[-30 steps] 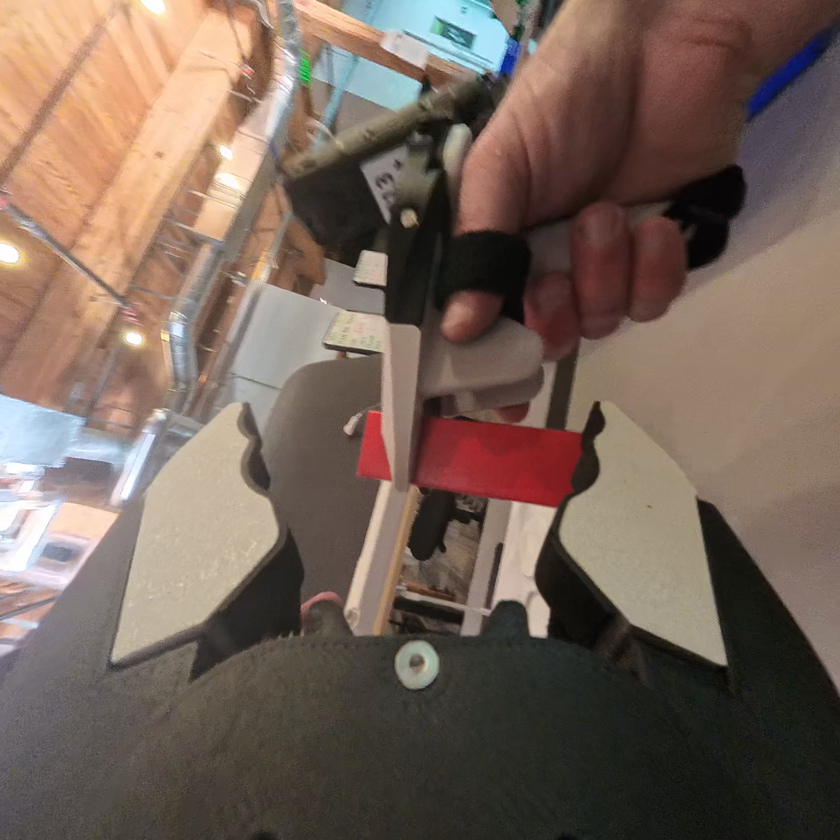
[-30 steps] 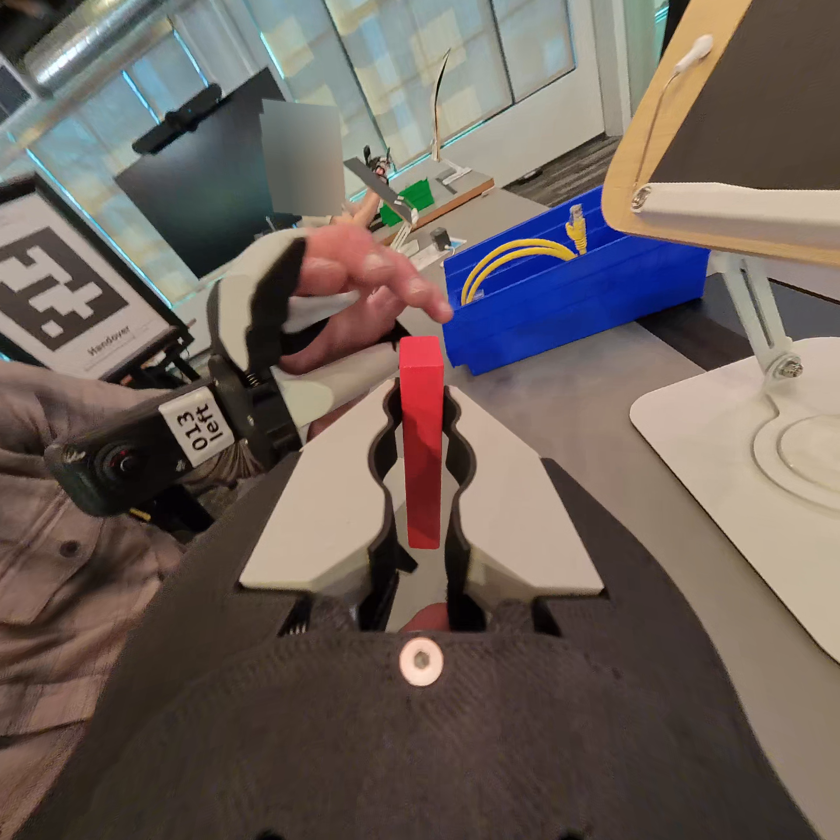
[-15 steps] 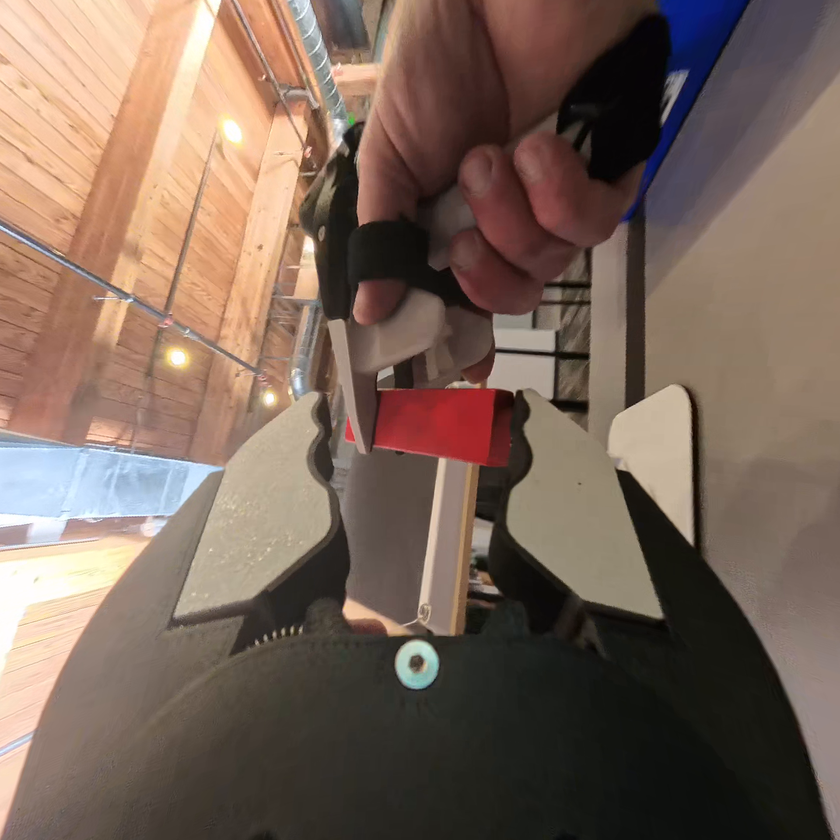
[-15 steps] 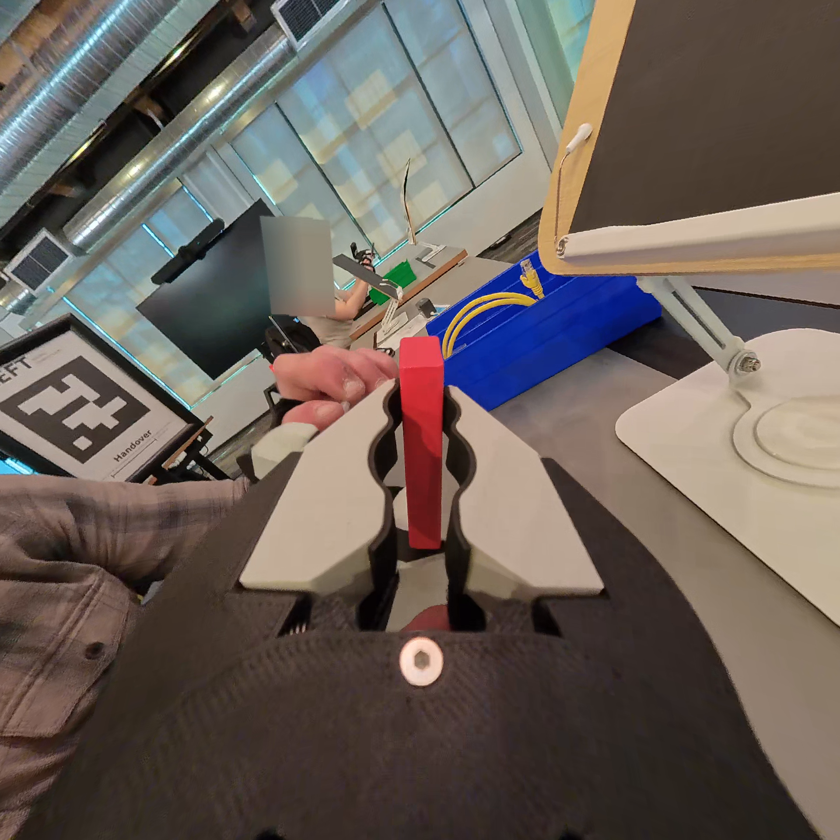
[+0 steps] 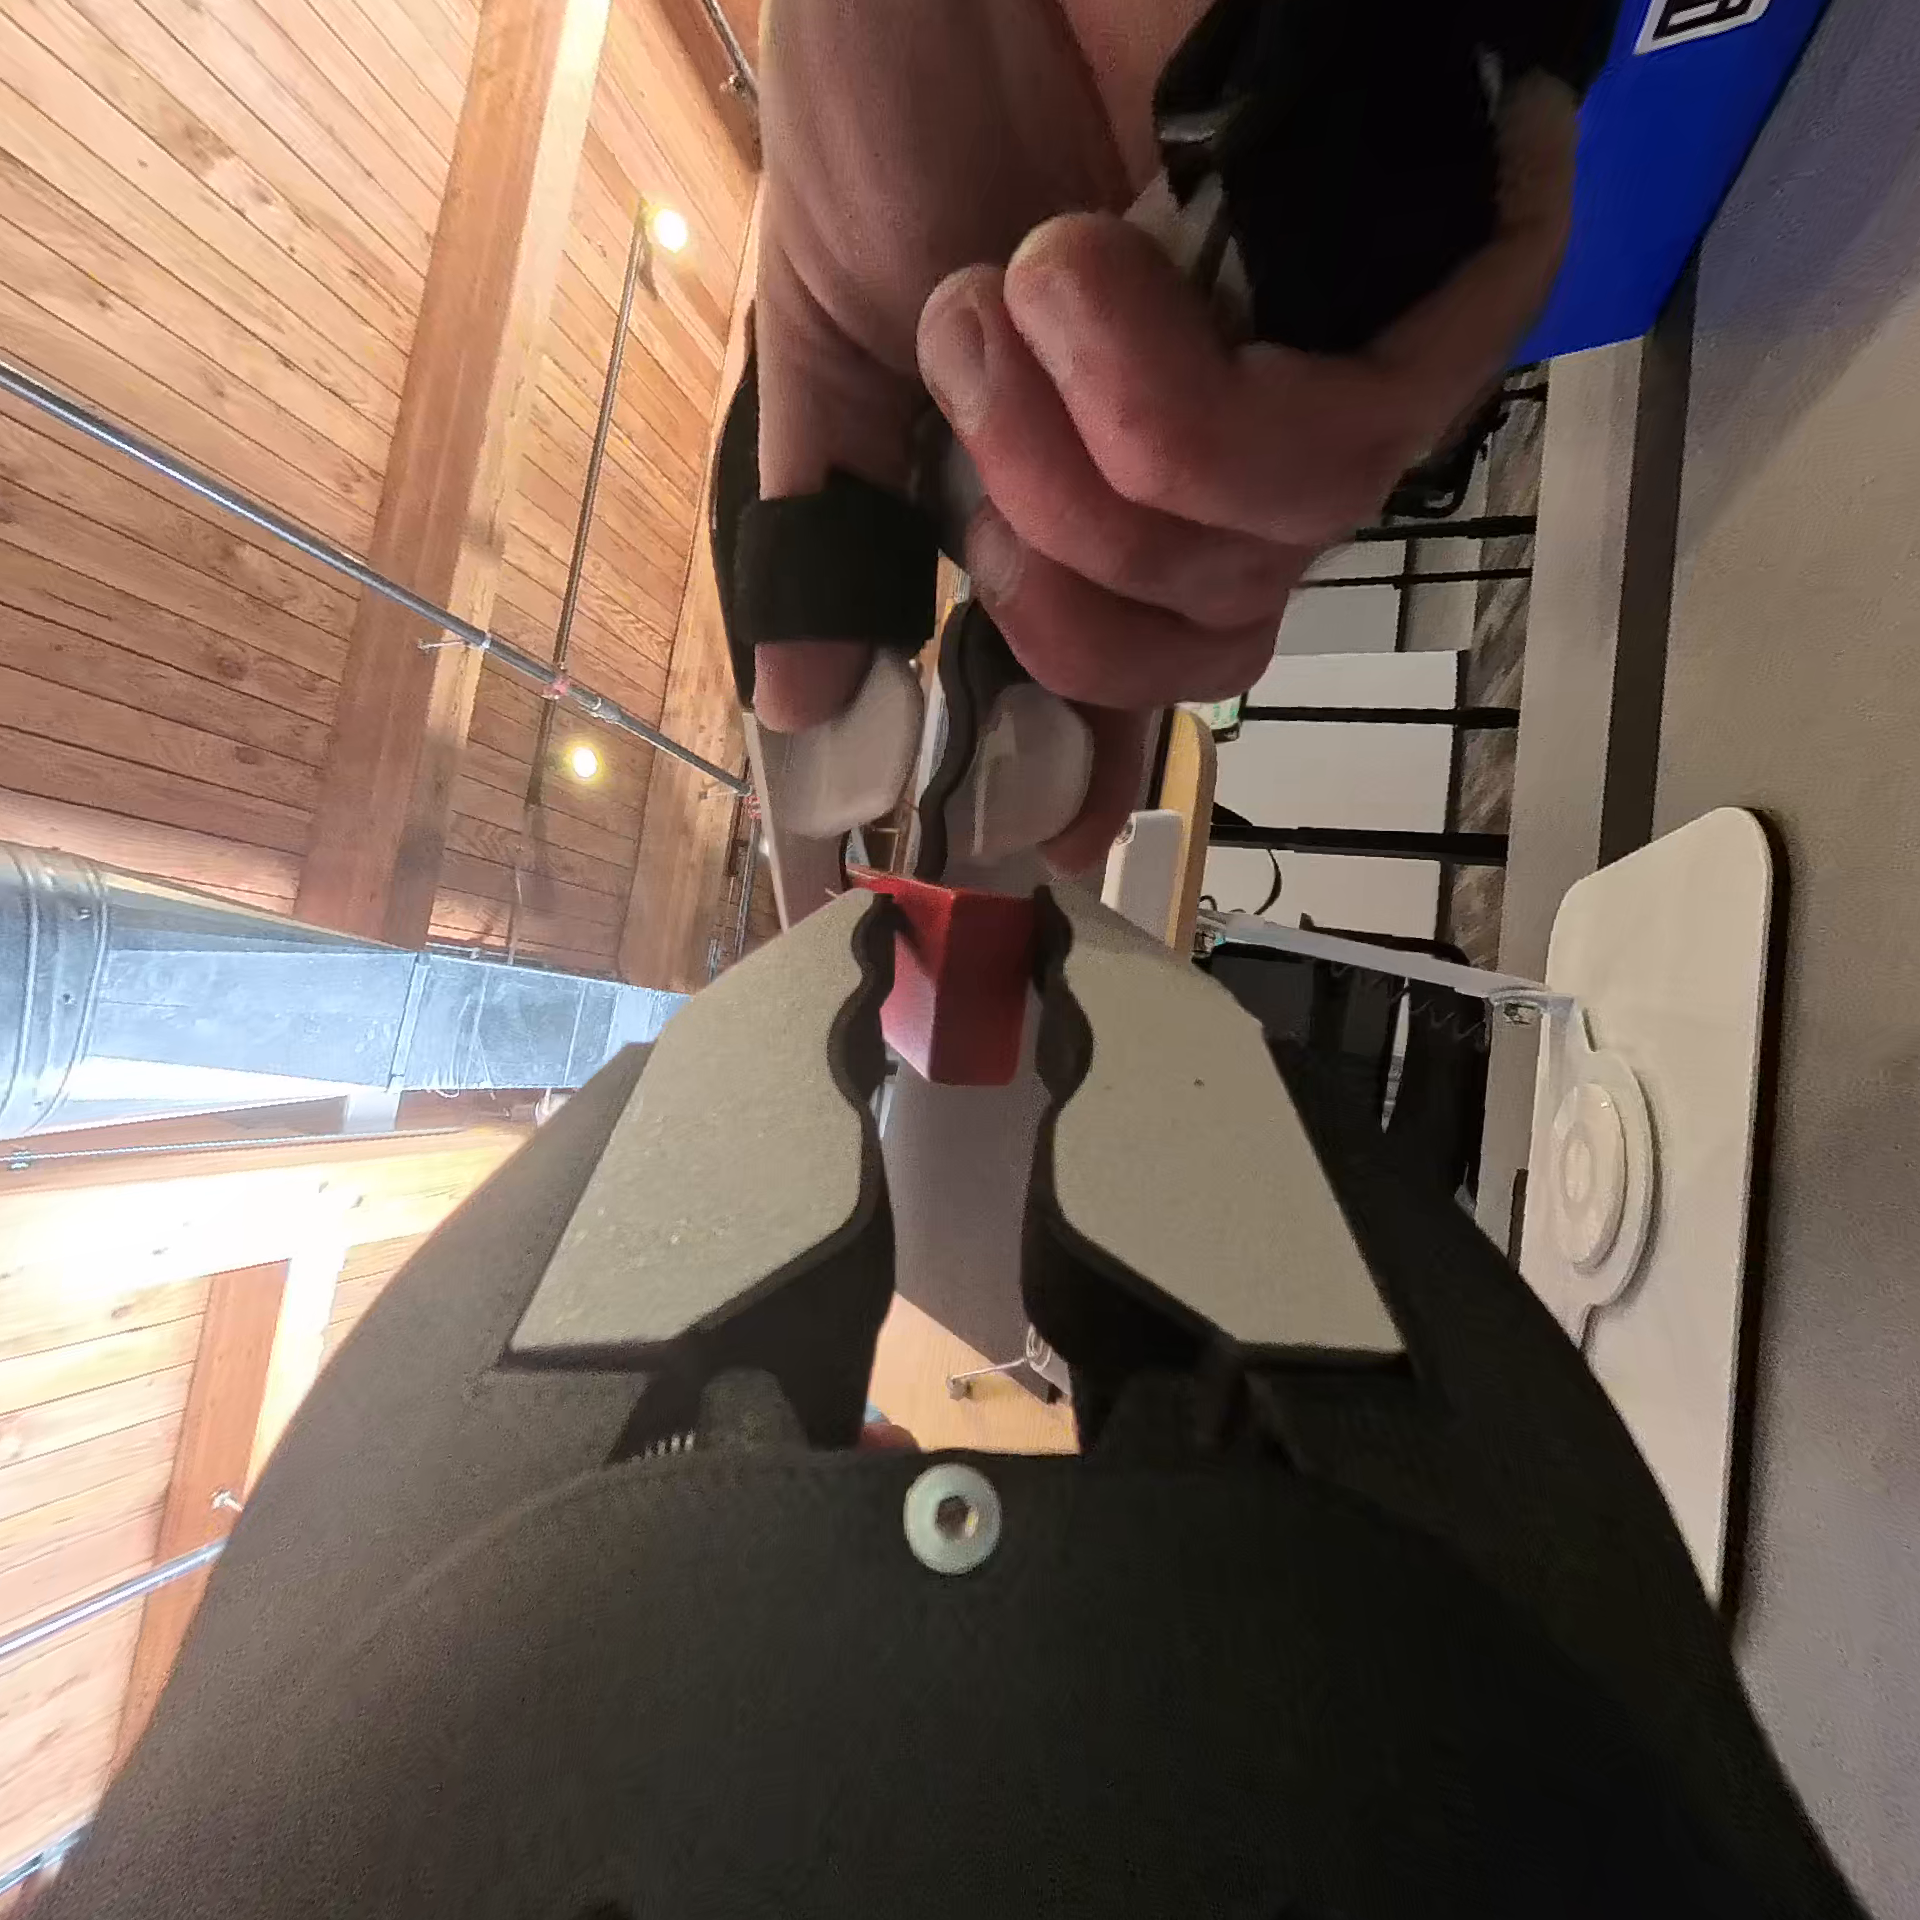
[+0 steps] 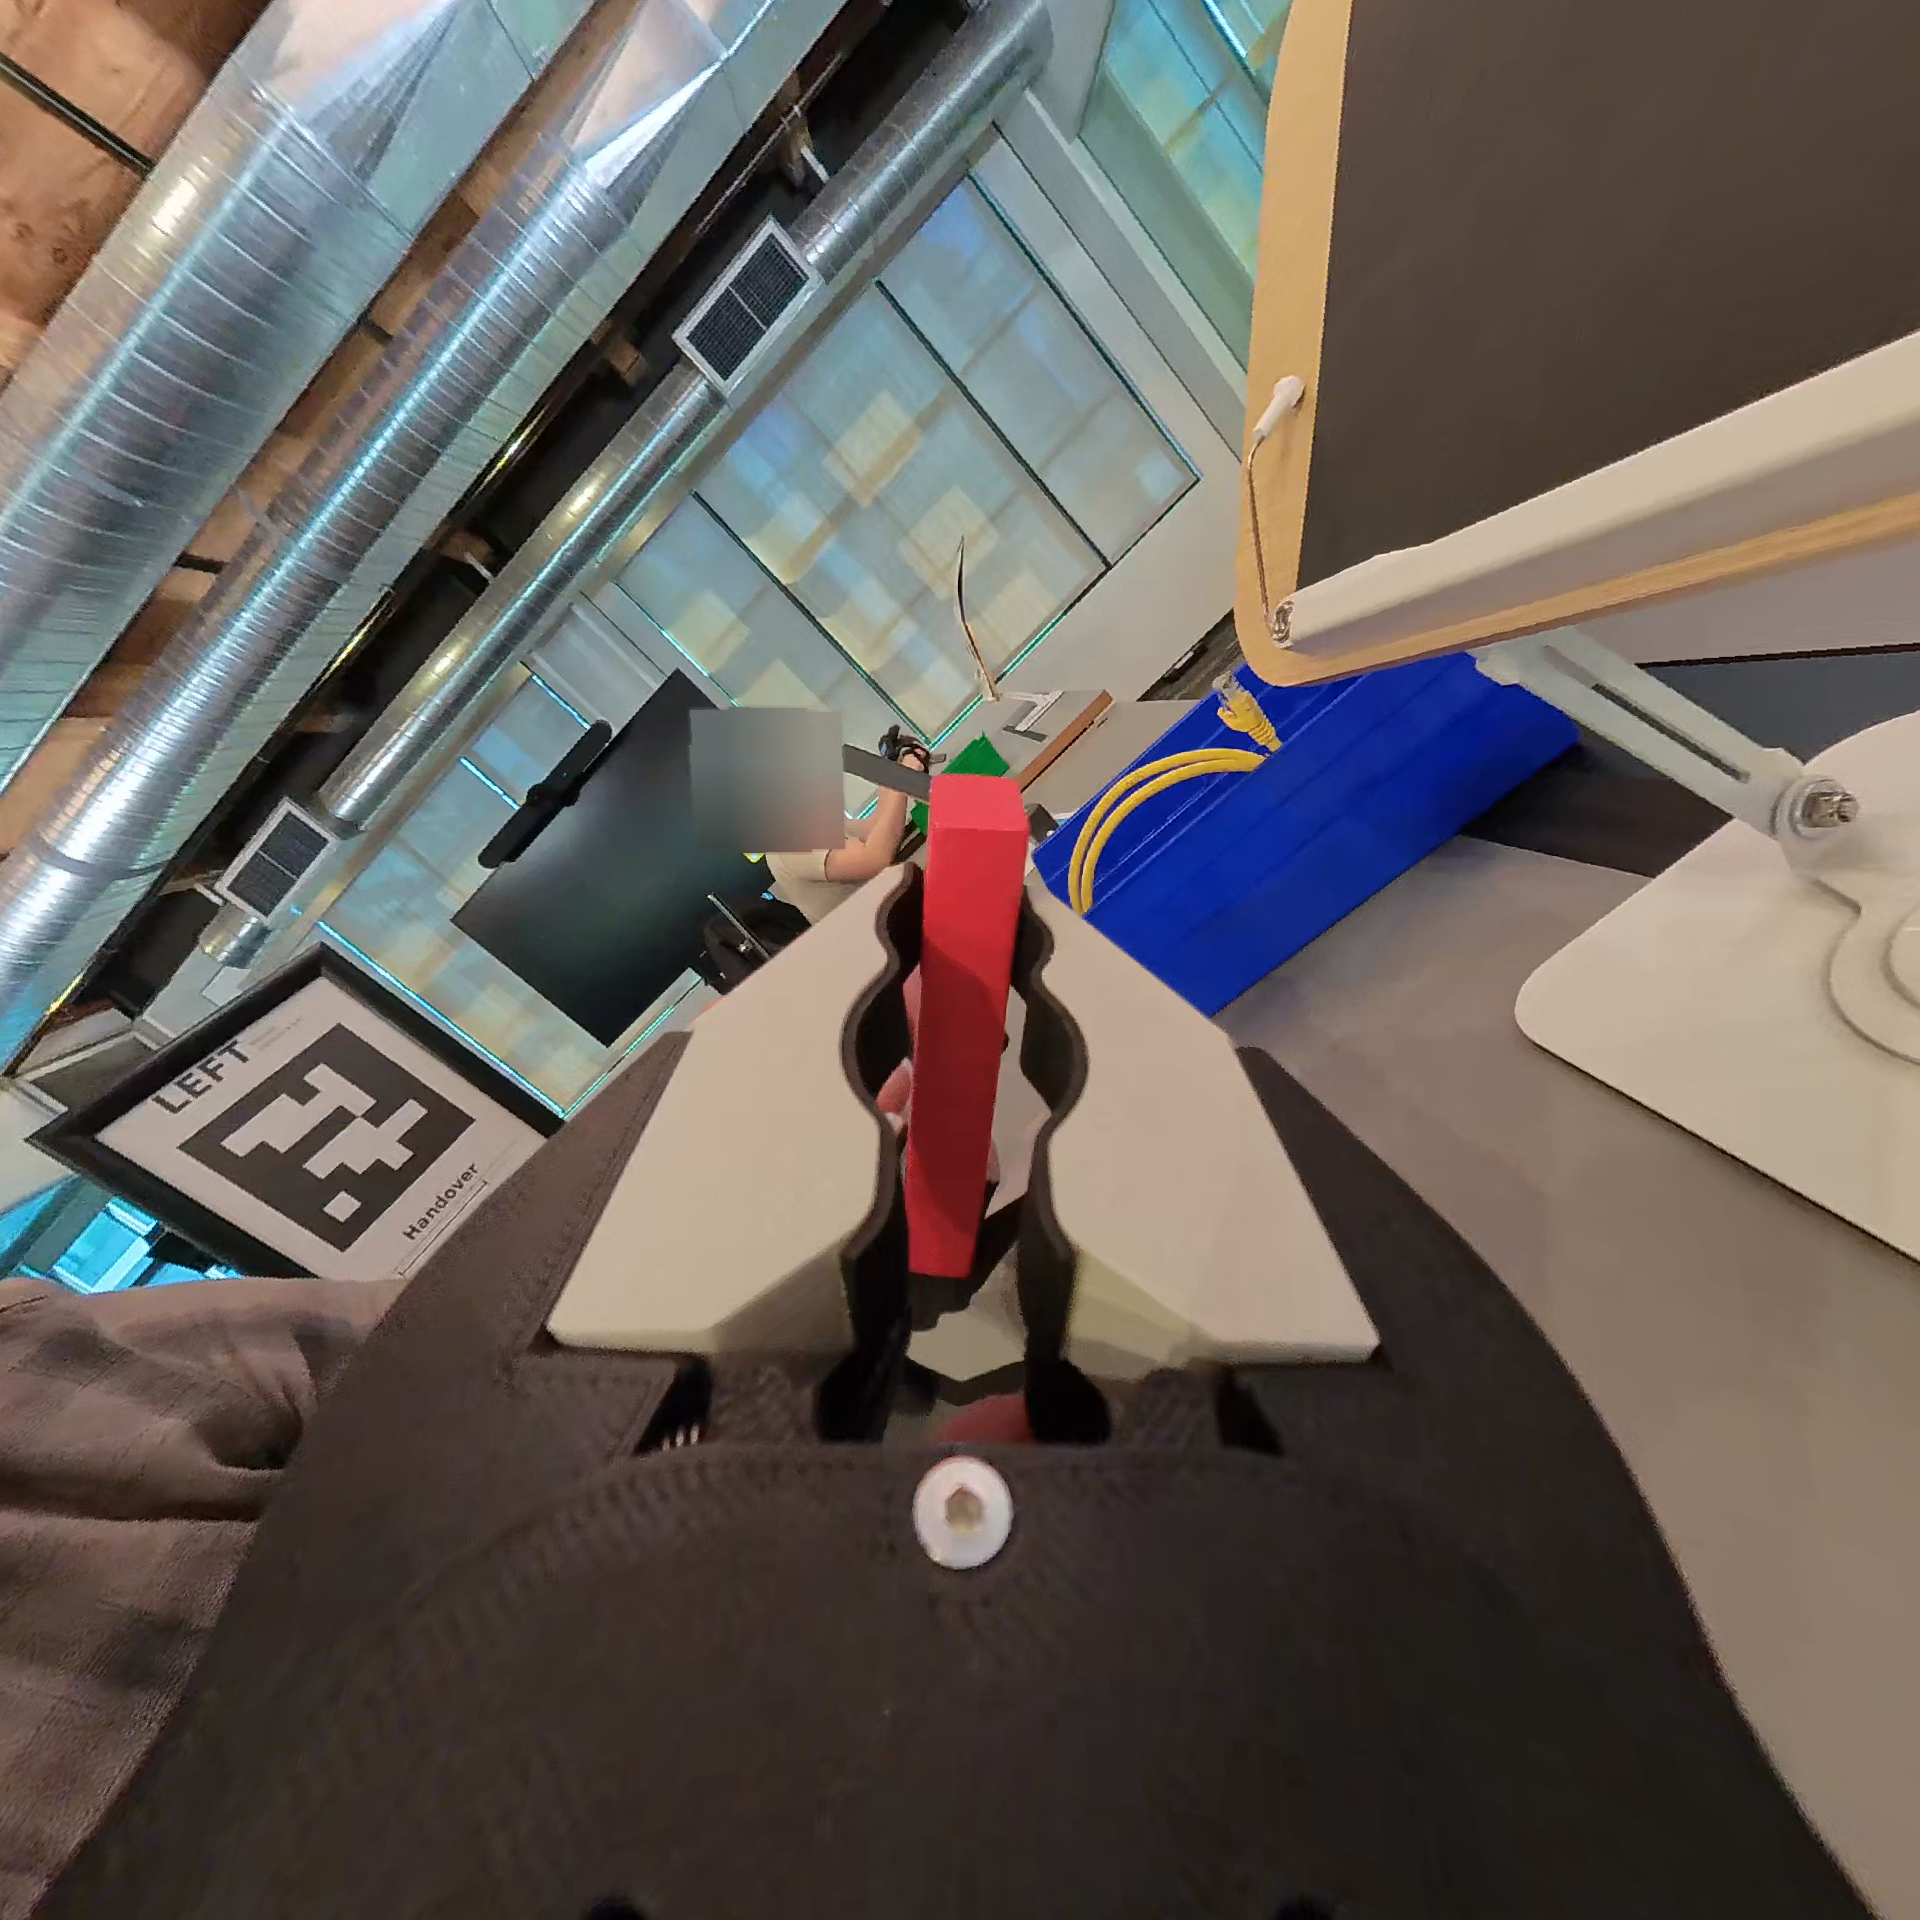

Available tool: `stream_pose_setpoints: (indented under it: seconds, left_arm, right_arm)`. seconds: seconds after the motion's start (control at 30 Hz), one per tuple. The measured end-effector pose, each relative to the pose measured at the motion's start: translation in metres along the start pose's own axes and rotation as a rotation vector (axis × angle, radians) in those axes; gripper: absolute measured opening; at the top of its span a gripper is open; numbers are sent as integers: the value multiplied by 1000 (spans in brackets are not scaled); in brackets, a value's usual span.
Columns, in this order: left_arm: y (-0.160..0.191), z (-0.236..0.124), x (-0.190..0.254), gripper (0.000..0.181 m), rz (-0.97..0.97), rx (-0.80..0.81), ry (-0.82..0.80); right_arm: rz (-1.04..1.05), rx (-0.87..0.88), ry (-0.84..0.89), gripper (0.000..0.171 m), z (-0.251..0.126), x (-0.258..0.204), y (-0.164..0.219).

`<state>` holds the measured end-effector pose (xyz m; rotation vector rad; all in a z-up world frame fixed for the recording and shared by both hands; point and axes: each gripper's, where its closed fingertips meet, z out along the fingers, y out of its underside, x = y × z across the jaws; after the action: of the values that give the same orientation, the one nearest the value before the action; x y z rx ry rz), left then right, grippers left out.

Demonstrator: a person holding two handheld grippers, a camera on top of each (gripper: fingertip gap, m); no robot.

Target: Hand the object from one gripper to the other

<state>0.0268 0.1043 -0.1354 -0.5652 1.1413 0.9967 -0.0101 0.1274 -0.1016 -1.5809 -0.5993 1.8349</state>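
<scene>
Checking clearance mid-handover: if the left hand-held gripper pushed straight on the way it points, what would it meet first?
The red block already sits between its fingers. Pushing on would likely drive the left hand-held gripper into the right hand-held gripper just beyond, then the hand holding it.

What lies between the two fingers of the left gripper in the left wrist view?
One end of the red block sits between the left gripper fingers, which close on it. The right gripper holds the block's other end just beyond.

Left gripper [image 5: 961,997] and right gripper [image 6: 961,997] meet tip to tip. Both are clamped shut. A hand [image 5: 1039,416] grasps the right gripper's handle.
</scene>
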Motion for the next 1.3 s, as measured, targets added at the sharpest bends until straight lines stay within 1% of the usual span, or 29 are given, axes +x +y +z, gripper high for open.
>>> stream_pose_setpoints:
  seconds: [0.13, 0.2, 0.23, 0.33, 0.4, 0.47, 0.53, 0.6, 0.67, 0.7, 0.77, 0.83, 0.9, 0.93, 0.97, 1.07, 1.13, 1.3]
  left_arm:
    - [1, 0, -3, 20, -25, 3, -10]
    - [3, -1, -9, 17, -49, -4, -19]
    - [5, -1, -9, 17, -67, -6, -4]
    - [9, -1, -13, 16, -119, -9, 12]
    - [12, -1, -15, 16, -150, -15, 27]
    - [16, 0, -11, 16, -195, -15, 107]
    - [26, 2, -12, 16, -234, -50, 142]
    - [31, 1, -5, 16, -277, -44, 248]
    - [38, 0, -8, 16, -307, -64, 276]
    - [37, -1, -5, 17, -329, -53, 336]
    - [35, -3, -8, 16, -389, -44, 378]
    - [30, -8, -6, 17, -442, -27, 472]
    - [27, -11, -7, 16, -474, -23, 515]
    - [24, -14, -5, 16, -487, -20, 562]
    - [21, -18, -2, 16, -495, -15, 606]
    - [21, -23, 0, 16, -499, -21, 661]
    - [19, -27, 1, 17, -512, -6, 694]
    - [11, -36, 1, 17, -546, 41, 766]
  right_arm:
    - [13, 15, 13, 15, -1, 6, -1]
    - [13, 16, 22, 20, -1, 9, -1]
    - [5, 20, 26, 25, -1, 9, -1]
    - [-27, 26, 35, 28, -2, 9, -4]
    - [-75, 31, 70, 37, -4, 13, -8]
    - [-156, 33, 120, 48, -10, 19, -14]
    - [-318, 20, 193, 51, -16, 22, -22]
    - [-567, -39, 245, 49, -20, 17, -23]
    - [-856, -137, 244, 38, -19, 2, -14]
    - [-999, -185, 240, 32, -18, -6, -8]
    - [-1258, -295, 240, 32, -16, -13, 9]
    - [-1438, -395, 267, 32, -15, -11, 22]
    - [-1558, -459, 291, 32, -14, -6, 30]
    - [-1615, -477, 303, 32, -13, -4, 32]
    - [-1677, -490, 310, 32, -12, -3, 35]
    - [-1835, -516, 313, 30, -10, -5, 41]
    - [-1890, -534, 293, 29, -10, -7, 46]
    - [-1934, -629, 248, 27, -13, 0, 60]
